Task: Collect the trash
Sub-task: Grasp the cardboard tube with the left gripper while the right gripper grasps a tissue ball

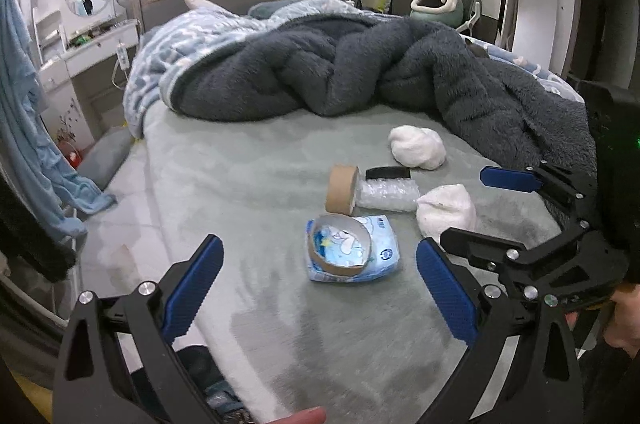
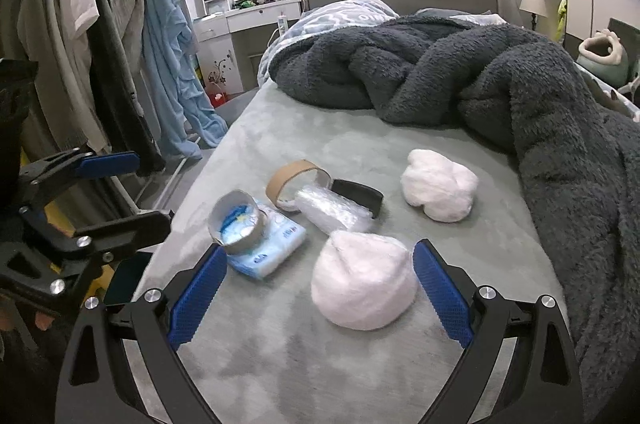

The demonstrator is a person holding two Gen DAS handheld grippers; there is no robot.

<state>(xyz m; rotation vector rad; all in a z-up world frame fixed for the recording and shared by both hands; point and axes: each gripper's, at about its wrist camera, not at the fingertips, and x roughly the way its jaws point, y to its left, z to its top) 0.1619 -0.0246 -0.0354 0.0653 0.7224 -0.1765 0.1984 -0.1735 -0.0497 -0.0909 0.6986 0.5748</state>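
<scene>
Left gripper (image 1: pixel 320 276) held low and level, jaws spread wide, nothing between them. Right gripper (image 2: pixel 316 288) likewise low, jaws spread wide, gripping nothing. Both side by side, near each other, pointing the same way. Fingertip (image 1: pixel 300 417) showing at the bottom edge under the left gripper; hand (image 1: pixel 624 320) wrapped behind the right gripper's body.

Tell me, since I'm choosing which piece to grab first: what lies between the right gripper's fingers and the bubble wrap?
The nearer white wad lies between the right gripper and the bubble wrap, seen in the right wrist view.
</scene>
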